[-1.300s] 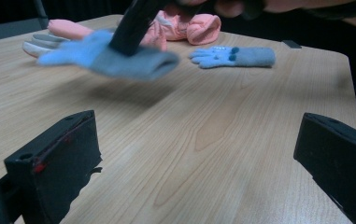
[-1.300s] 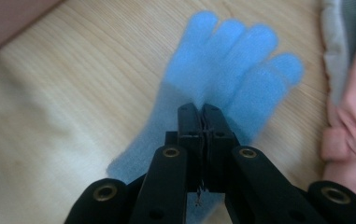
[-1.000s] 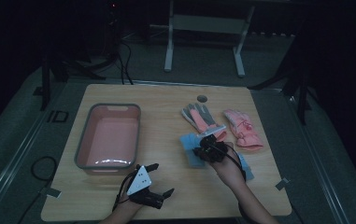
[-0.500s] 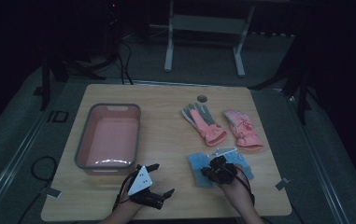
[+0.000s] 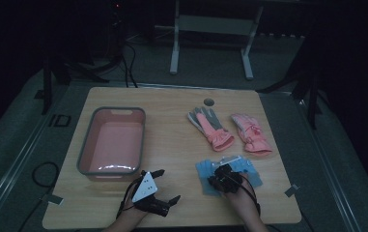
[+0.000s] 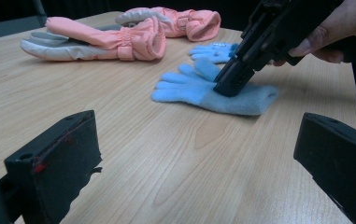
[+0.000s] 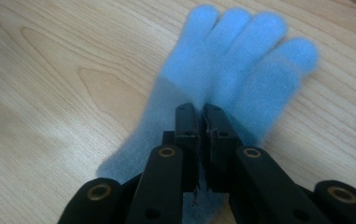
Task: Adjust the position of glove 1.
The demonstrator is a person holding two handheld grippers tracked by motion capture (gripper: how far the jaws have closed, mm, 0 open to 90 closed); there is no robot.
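A dim room; the wooden table (image 5: 172,145) fills mid-frame. The right gripper (image 5: 219,178), lower than before, barely parting, pinches the blue glove (image 7: 231,79); the left gripper (image 5: 164,191) gapes wide.

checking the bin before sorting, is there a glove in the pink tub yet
No, the pink tub has nothing in it; the blue glove and the two pink gloves lie on the table.

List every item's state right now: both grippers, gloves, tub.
Right gripper: fingers nearly shut, pinching the blue glove, which lies flat on the table.
Second blue glove: flat, free.
Left gripper: open, holding nothing.
Pink gloves: lying untouched.
Pink tub: upright, empty.
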